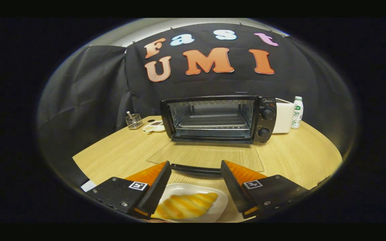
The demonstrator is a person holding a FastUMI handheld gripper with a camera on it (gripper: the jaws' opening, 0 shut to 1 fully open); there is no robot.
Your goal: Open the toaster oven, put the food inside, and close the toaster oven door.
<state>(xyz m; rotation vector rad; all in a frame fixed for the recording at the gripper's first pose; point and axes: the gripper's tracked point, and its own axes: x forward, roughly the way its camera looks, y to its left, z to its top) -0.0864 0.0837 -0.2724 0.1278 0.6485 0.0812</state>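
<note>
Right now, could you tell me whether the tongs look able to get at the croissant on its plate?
Probably yes: the tongs are open, and the croissant lies on the white plate between the fingers, with nothing over it. The toaster oven beyond stands open.

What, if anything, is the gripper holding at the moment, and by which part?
Nothing is held. The gripper is open, its fingers apart above the croissant on its plate.

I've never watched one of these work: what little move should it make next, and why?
Probably lower the open claw around the pastry on the white plate and close. The toaster oven door already lies flat open, and the food sits between the fingers, ungripped.
</note>
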